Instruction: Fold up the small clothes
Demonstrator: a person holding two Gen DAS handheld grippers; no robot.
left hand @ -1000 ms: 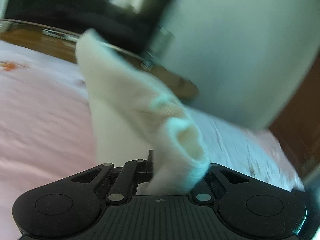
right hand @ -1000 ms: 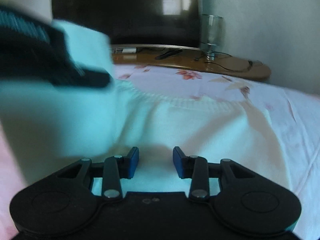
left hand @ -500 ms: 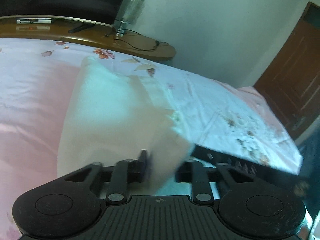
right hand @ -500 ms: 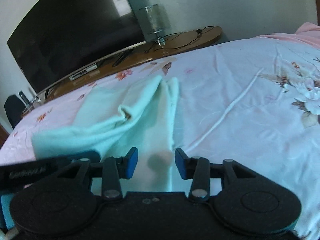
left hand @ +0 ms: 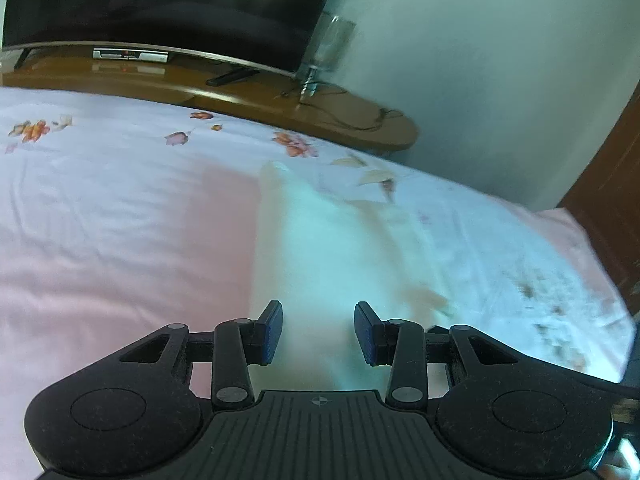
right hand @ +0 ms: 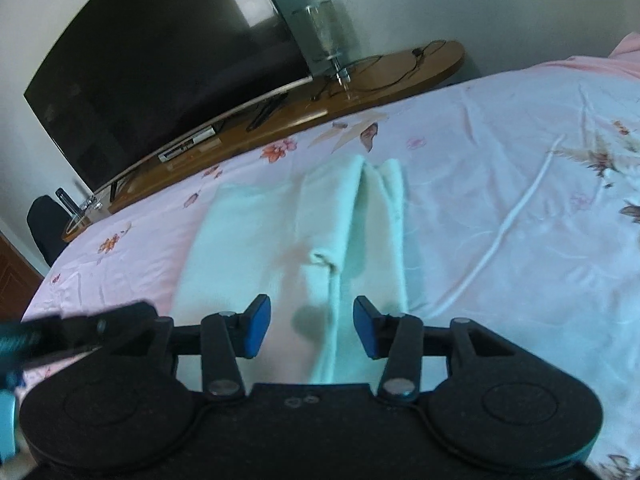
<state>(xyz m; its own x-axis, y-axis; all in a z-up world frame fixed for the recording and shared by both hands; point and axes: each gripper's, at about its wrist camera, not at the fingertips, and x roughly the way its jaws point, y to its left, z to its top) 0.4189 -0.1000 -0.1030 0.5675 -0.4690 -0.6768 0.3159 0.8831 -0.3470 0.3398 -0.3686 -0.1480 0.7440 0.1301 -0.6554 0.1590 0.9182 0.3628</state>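
A small pale white garment [right hand: 320, 232] lies folded lengthwise on the pink floral bed sheet [right hand: 500, 200], with a sleeve laid over its middle. It also shows in the left wrist view [left hand: 320, 248], blurred. My left gripper [left hand: 318, 332] is open and empty just above the garment's near end. My right gripper [right hand: 312, 328] is open and empty over the near end too. Part of the left gripper [right hand: 80, 328] shows at the left edge of the right wrist view.
A wooden TV stand [left hand: 240, 92] with a dark television [left hand: 160, 4], a set-top box [left hand: 130, 54] and a glass lamp [right hand: 326, 36] runs along the far side of the bed. A brown door [left hand: 608, 184] is at the right.
The left gripper was shut on the lifted garment, laid it over onto the bed and opened. The garment now lies flat and folded. The right gripper stayed open and drew back.
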